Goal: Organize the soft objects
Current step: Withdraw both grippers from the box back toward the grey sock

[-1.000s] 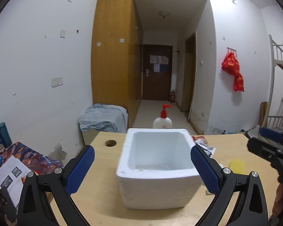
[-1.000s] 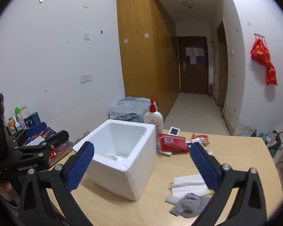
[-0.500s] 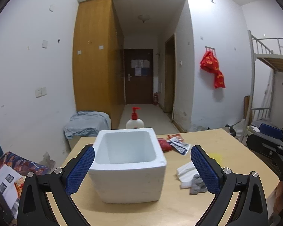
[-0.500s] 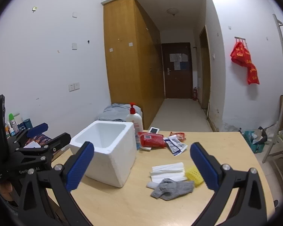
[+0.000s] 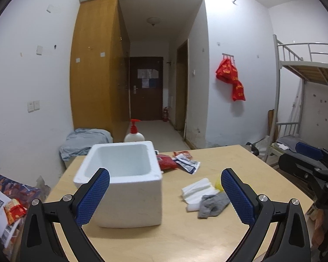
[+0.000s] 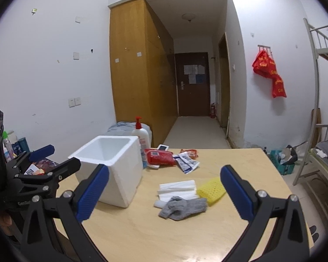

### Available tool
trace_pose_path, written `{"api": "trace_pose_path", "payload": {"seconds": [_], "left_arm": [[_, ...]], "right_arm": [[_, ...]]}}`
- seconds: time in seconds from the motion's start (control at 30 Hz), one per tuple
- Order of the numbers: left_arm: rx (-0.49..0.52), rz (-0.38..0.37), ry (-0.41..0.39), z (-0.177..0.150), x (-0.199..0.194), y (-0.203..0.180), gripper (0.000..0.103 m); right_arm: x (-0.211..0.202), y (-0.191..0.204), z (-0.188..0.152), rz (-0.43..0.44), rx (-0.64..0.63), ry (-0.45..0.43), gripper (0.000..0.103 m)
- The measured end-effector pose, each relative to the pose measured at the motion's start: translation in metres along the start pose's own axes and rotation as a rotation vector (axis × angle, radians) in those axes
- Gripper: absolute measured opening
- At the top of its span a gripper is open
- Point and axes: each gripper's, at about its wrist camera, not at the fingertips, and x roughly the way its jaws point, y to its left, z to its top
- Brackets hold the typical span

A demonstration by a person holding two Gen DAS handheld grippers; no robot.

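Bench (image 6: pixel 229 163) of pale wood fills the near part of both views, carrying everything in play. White foam box (image 5: pixel 124 174) stands upright on its left half, open at the top, its inside looking bare from the left wrist view. Just behind the box stands a white pump bottle (image 6: pixel 141 134) with a red top. To the right of the box, toward the far edge, lie a red packet (image 6: pixel 160 156) and some blue-and-white sachets (image 6: pixel 187 163), touching each other.

Nearer, right of the box and apart from it, the soft things sit in a small cluster: a stack of white foam sheets (image 6: pixel 178 188), a grey sock (image 6: pixel 182 207) crumpled against the near edge of that stack, and a yellow sponge (image 6: pixel 211 190) touching the stack's right side.

Left claw (image 5: pixel 164 196) hangs over the near edge with its blue pads spread wide apart, nothing between them, the box's near corner showing behind the left pad. Right claw (image 6: pixel 164 194) is likewise spread wide and holds nothing, the sock and sheets lying on the bench beyond the gap.
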Motion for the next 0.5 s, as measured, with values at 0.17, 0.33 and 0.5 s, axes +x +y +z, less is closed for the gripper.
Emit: {"api": "trace_pose_path", "payload": {"seconds": [0.17,0.33,0.5], "left_arm": [[-0.008,-0.04,-0.005,-0.017,0.004,-0.009,0.102],[-0.035,-0.099,0.021,-0.035,0.016,-0.017,0.102],[-0.023,-0.128,0.043,-0.048,0.024,-0.025,0.102]], "right_arm": [[-0.003,-0.013,-0.019,-0.018,0.011,0.008,0.103],[-0.004,-0.022,-0.031,-0.042,0.013,0.022,0.103],[-0.006,-0.026,-0.043,-0.055,-0.002,0.033,0.103]]}}
